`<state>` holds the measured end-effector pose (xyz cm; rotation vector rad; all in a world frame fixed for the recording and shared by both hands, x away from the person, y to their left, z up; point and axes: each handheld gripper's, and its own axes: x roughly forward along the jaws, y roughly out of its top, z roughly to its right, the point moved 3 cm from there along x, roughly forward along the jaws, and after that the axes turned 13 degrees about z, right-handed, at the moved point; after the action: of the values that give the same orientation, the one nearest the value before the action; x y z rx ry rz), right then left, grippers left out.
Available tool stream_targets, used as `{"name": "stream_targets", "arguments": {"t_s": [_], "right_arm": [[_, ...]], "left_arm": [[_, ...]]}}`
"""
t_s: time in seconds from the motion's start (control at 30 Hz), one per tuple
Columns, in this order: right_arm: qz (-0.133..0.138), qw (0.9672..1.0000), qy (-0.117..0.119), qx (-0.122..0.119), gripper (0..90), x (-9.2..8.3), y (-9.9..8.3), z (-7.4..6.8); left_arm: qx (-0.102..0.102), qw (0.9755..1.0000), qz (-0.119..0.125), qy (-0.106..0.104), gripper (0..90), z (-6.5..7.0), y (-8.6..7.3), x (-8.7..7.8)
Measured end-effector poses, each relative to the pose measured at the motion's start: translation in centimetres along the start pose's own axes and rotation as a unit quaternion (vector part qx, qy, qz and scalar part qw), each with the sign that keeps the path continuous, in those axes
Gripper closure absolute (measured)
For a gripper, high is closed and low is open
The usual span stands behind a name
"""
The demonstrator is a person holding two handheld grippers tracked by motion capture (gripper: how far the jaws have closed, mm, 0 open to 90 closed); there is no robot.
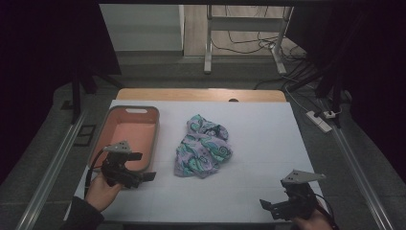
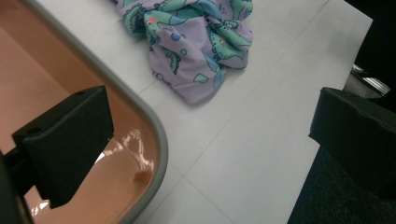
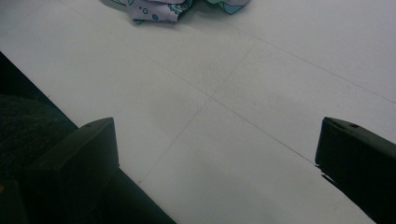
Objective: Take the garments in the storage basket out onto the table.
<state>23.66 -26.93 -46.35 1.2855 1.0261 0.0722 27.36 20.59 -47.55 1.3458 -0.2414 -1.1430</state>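
Observation:
A crumpled lilac cloth with green and blue print (image 1: 203,146) lies in a heap near the middle of the white table; its near edge shows in the left gripper view (image 2: 196,42) and at the top of the right gripper view (image 3: 154,10). A salmon-pink tub with a grey rim (image 1: 125,136) stands left of the cloth, its corner close under the left jaw (image 2: 159,140). My left gripper (image 1: 142,167) hovers at the tub's near right corner, open and holding nothing. My right gripper (image 1: 268,206) sits low at the table's near right edge, open, nothing between its jaws.
The white table sheet (image 1: 258,143) ends in a wooden strip at the back. Metal rails run along both sides. A power strip (image 1: 320,120) and cables lie on the floor at the right. A desk frame stands beyond the table.

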Motion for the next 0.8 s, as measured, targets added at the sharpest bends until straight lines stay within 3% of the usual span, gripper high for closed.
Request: {"name": "stream_targets", "arguments": {"t_s": [0.8], "right_arm": [[-0.003,1.0,-0.001,-0.001,0.0,0.1,0.0,0.0]], "left_arm": [[-0.041,0.9982,0.02,0.038,0.0,-0.6,-3.5,-4.9]]}}
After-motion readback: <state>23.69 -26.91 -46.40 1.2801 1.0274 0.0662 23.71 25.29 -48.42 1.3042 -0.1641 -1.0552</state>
